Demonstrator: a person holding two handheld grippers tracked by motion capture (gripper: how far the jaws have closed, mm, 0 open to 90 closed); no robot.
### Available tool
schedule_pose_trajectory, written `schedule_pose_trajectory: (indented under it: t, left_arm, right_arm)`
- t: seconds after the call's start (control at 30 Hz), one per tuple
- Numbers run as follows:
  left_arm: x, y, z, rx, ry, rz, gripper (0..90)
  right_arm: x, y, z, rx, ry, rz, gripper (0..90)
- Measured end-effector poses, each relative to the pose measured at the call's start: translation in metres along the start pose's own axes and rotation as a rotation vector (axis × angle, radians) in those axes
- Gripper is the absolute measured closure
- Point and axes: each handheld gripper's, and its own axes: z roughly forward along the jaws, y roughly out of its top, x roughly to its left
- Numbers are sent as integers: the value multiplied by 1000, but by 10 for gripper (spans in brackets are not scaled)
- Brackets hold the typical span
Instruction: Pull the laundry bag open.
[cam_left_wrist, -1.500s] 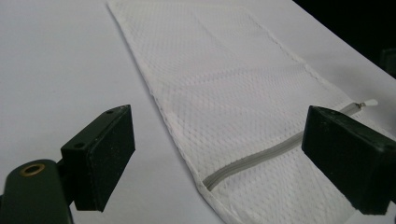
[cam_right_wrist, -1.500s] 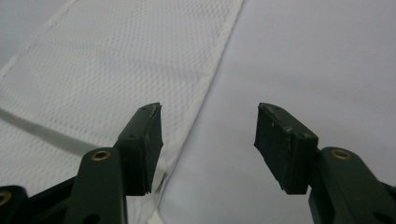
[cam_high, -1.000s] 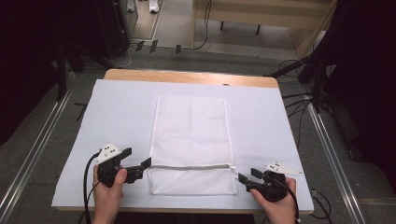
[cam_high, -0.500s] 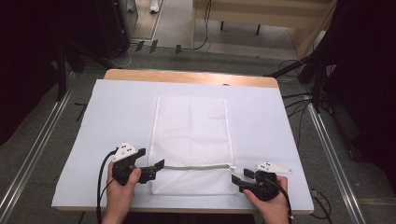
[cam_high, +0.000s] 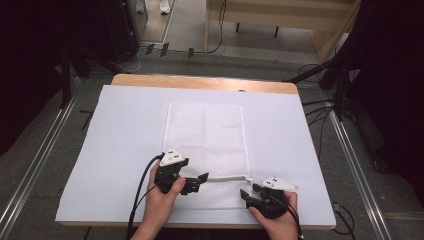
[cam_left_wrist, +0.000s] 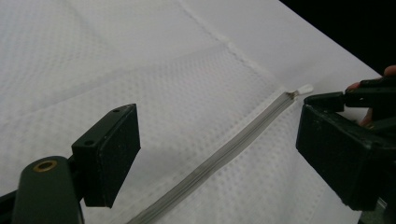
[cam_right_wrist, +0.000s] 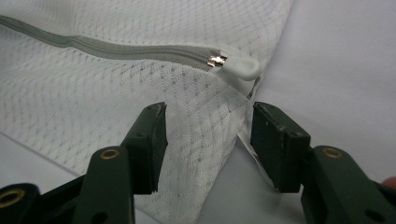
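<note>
Since the earlier frames, the left hand-held gripper (cam_high: 201, 180) has slid rightward from the bag's left edge to a spot over the zip (cam_high: 227, 178), while the right hand-held gripper (cam_high: 245, 195) has crept a little inward toward the bag's near right corner. Its jaws have just been closing, with that corner of mesh between them but not yet pinched; in the right gripper view a clear gap shows on either side of the fabric. The left one's jaws stand wide and hold nothing, straddling the zip line from above.

The bag (cam_high: 205, 132), a white mesh pouch, lies flat in the middle of the desk (cam_high: 120, 125), its zip running along the near end. The slider and its white pull (cam_right_wrist: 240, 67) sit at the far right end of the zip, just beside the right hand-held gripper's jaws.

As for progress, I judge the work barely begun: the zip looks fully closed, though the high view is too coarse to be certain. Nothing is gripped yet. Left to do, probably: pin the corner with the right, take the pull with the left, and draw it along
</note>
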Motion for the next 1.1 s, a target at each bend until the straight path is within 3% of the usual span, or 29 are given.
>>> schedule_pose_trajectory:
  t: [0.1,0.2,0.3,0.33,0.37,0.47,0.5,0.63,0.73,0.83,1.03,1.1]
  left_arm:
    - [-11,11,13,11,-25,15,145]
    - [-20,20,25,31,-43,22,146]
    - [-30,27,38,54,-53,32,146]
    - [-33,28,42,62,-57,36,146]
    - [-38,31,49,76,-61,40,146]
    - [-43,35,57,89,-63,28,149]
    - [-46,36,60,95,-62,21,153]
    - [-54,42,72,114,-60,2,161]
    - [-60,45,81,154,-29,2,216]
    - [-68,47,91,189,-10,7,228]
    - [-80,46,101,212,-23,28,229]
    - [-79,46,103,228,6,32,279]
  right_arm:
    - [4,-2,0,-9,-39,2,521]
    - [17,-5,3,-21,-163,-53,643]
    - [19,-5,3,-19,-187,-49,716]
    - [19,-5,3,-23,-191,-45,831]
    - [18,-5,3,-28,-165,-36,899]
    - [16,-5,2,-28,-145,-24,900]
    - [13,-5,-1,-58,-93,14,900]
    - [16,-4,-9,-123,-93,-6,900]
    - [21,-3,-16,-178,-81,-28,900]
    - [23,-3,-16,-182,-78,-41,900]
    - [26,-2,-18,-186,-75,-57,900]
    - [27,-2,-18,-189,-78,-74,900]
